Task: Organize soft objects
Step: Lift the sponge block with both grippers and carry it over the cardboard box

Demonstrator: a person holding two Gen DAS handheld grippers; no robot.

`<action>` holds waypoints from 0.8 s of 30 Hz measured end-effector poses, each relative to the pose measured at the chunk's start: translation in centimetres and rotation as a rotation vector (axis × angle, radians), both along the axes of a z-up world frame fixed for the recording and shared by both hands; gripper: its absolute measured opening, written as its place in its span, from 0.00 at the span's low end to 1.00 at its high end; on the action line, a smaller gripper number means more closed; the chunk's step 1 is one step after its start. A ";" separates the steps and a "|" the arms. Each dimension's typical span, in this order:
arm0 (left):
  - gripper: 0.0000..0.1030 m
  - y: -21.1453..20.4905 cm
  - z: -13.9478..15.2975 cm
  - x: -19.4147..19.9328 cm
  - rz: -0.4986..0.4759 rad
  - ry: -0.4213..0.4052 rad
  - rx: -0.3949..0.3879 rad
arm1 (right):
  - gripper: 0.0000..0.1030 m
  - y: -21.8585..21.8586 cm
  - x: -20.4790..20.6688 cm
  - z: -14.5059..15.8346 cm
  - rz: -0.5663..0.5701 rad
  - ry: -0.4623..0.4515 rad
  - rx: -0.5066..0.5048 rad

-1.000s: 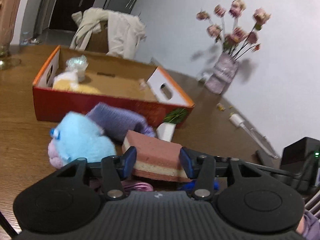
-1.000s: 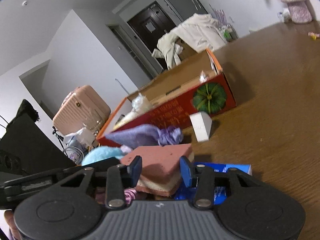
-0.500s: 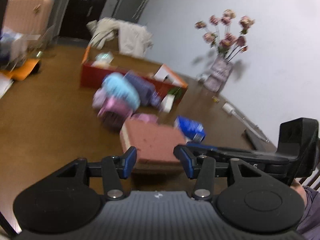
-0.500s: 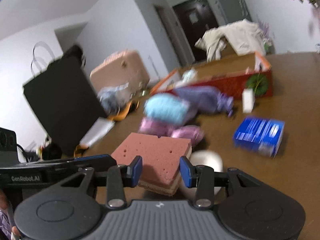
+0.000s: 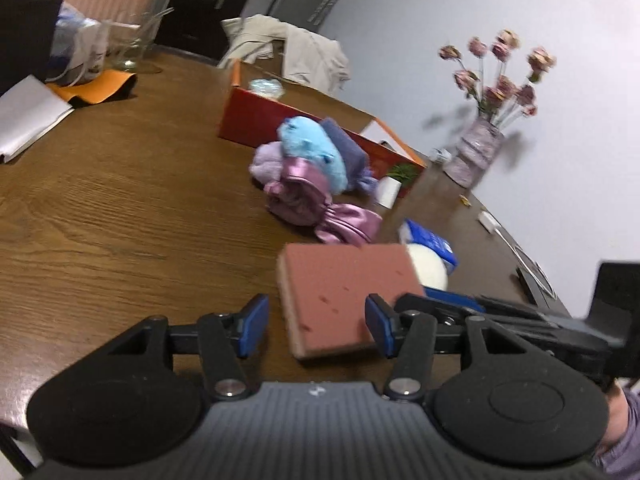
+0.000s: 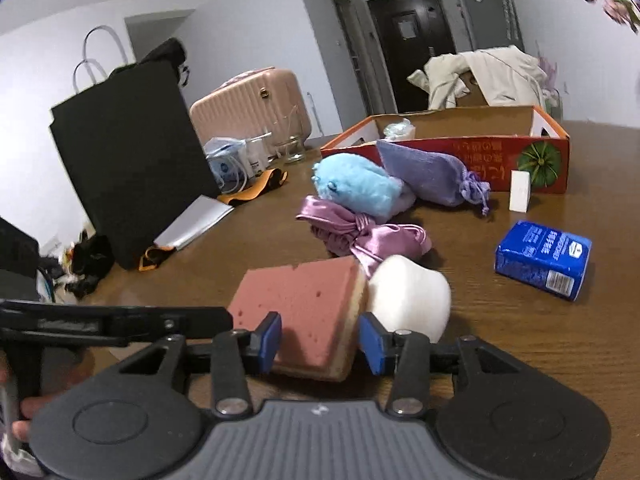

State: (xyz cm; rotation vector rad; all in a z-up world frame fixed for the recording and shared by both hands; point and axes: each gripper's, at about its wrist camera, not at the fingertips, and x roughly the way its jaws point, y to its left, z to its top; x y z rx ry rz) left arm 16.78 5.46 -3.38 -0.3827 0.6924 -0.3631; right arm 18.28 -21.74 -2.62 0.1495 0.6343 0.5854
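My right gripper (image 6: pixel 319 339) is shut on a pink sponge (image 6: pixel 304 308) and holds it above the table. In the left wrist view the sponge (image 5: pixel 344 292) sits between the fingers of my open left gripper (image 5: pixel 318 325), which does not clamp it. A blue plush (image 6: pixel 354 186), a purple pouch (image 6: pixel 432 174), a pink satin bundle (image 6: pixel 360 232) and a white soft ball (image 6: pixel 412 300) lie on the wooden table (image 6: pixel 520 340) in front of a red cardboard box (image 6: pixel 480 152).
A blue tissue pack (image 6: pixel 544 258) and a small white block (image 6: pixel 520 191) lie at the right. A black bag (image 6: pixel 128 152), a pink suitcase (image 6: pixel 248 100) and a glass (image 6: pixel 292 150) stand at the left. A vase of flowers (image 5: pixel 480 148) stands by the wall.
Both grippers have pulled back and risen from the pile near the box. The pink sponge has come along in the right gripper. The left gripper's fingers have spread wider.
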 end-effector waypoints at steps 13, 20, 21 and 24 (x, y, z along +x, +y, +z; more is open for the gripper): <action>0.35 3.0 -0.1 -0.1 0.045 0.027 -0.035 | 0.39 3.2 1.3 -0.4 0.090 0.053 0.026; 0.27 2.4 -0.2 1.0 0.042 0.032 -0.023 | 0.32 3.1 2.5 -0.5 0.047 0.062 0.029; 0.27 2.4 0.2 1.1 0.040 0.023 -0.030 | 0.31 2.9 2.5 -0.1 0.037 0.051 0.040; 0.27 1.8 2.6 2.0 0.030 -0.048 -0.040 | 0.31 1.6 3.3 1.9 0.024 0.003 0.080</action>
